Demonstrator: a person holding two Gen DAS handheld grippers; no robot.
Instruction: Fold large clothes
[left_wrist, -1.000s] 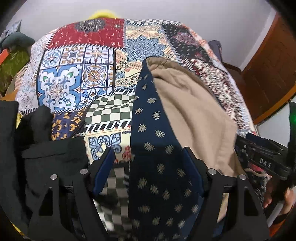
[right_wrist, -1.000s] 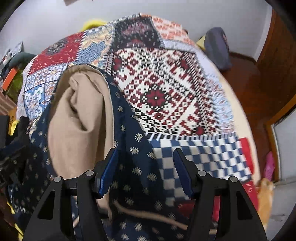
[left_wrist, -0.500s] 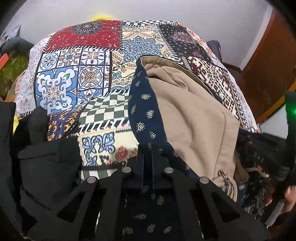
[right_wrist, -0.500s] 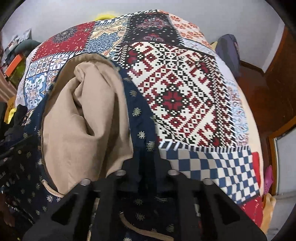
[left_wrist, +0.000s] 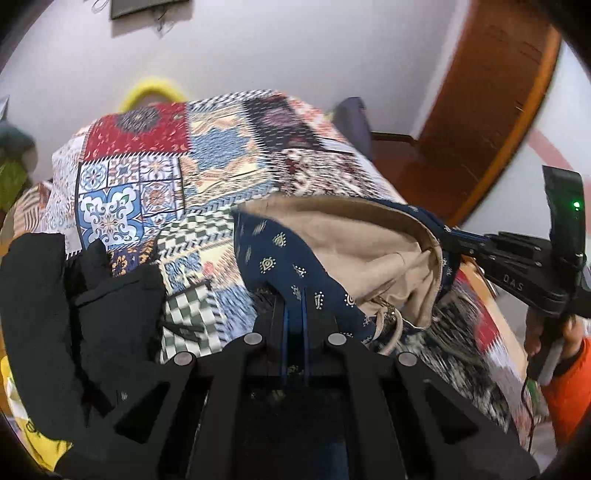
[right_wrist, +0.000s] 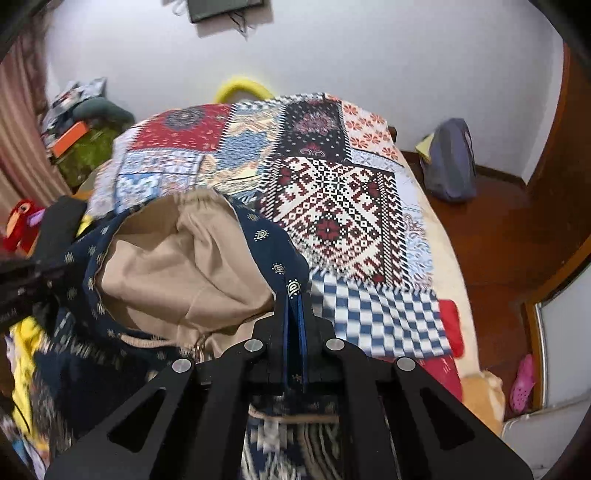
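- left hand-held gripper (left_wrist: 294, 306) was wide a second ago, now clamps navy garment (left_wrist: 275, 258) edge
- right hand-held gripper (right_wrist: 294, 314) likewise, pinching same garment
- garment now lifted off bed (right_wrist: 332, 206), tan lining (right_wrist: 177, 266) hanging open

Home bedroom: bed under patchwork bedspread (right_wrist: 332, 206), plush toy (right_wrist: 18, 225), backpack (right_wrist: 448, 162) on wooden floor (right_wrist: 509, 236), clothes piled.
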